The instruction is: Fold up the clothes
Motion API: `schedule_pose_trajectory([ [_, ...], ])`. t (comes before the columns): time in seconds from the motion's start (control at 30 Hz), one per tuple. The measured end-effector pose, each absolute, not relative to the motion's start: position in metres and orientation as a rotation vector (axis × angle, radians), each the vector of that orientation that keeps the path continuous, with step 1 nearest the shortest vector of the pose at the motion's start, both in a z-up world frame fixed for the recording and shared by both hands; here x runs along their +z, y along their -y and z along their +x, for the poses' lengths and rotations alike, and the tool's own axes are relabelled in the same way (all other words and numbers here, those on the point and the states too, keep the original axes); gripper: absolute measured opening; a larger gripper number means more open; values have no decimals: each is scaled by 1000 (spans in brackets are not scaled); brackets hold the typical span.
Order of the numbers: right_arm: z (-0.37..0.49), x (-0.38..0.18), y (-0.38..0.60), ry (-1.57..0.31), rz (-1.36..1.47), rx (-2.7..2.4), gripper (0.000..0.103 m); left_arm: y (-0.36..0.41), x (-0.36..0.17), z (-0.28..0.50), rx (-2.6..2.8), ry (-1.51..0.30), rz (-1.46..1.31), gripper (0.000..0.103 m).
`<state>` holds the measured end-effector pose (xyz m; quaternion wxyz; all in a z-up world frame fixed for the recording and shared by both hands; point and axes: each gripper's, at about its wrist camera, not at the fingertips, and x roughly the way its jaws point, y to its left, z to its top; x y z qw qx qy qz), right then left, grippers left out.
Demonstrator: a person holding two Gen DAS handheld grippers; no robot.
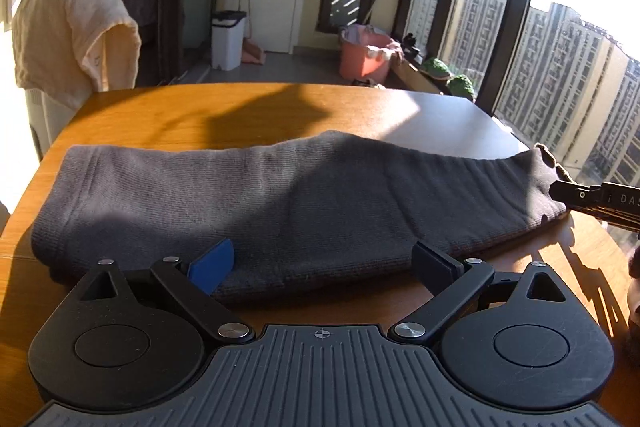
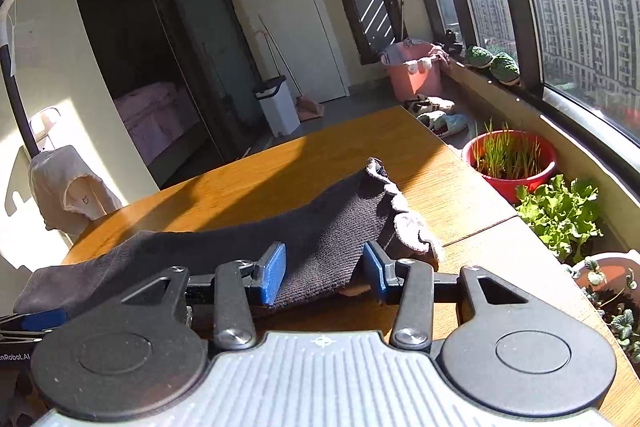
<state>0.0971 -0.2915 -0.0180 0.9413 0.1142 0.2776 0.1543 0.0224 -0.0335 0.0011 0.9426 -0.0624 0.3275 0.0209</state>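
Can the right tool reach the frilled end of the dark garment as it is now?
Probably yes: the right tool is open, the dark garment already lies between its fingers, and nothing blocks the frilled end.

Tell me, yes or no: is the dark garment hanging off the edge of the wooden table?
No: in the left wrist view the dark garment lies folded flat on the wooden table, with bare wood showing around it.

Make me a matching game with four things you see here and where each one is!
Things:
1. gray garment
2. cream towel
3. pink bucket
4. red pot of grass

Places:
A. on the floor near the far door
B. beside the table, under the window
C. lying on the wooden table
D. draped over something beyond the table's far left corner

Pairs: 1-C, 2-D, 3-A, 4-B
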Motion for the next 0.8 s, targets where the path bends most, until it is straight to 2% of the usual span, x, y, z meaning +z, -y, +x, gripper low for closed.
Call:
schedule_pose_trajectory([
  [0.07,95,-17,273,-566,177,299,72,28,1,24,60,-667,-111,99],
  [0.1,94,-16,266,-568,152,294,75,24,1,25,65,-666,-118,100],
  [0.2,93,-16,250,-574,101,278,79,18,1,32,87,-669,-117,103],
  [0.47,96,-16,239,-591,48,276,89,21,1,42,143,-685,-71,103],
  [0.6,97,-16,235,-603,29,292,98,22,1,42,146,-683,-66,103],
  [0.8,98,-16,229,-615,-6,293,102,22,2,41,153,-678,-66,103],
])
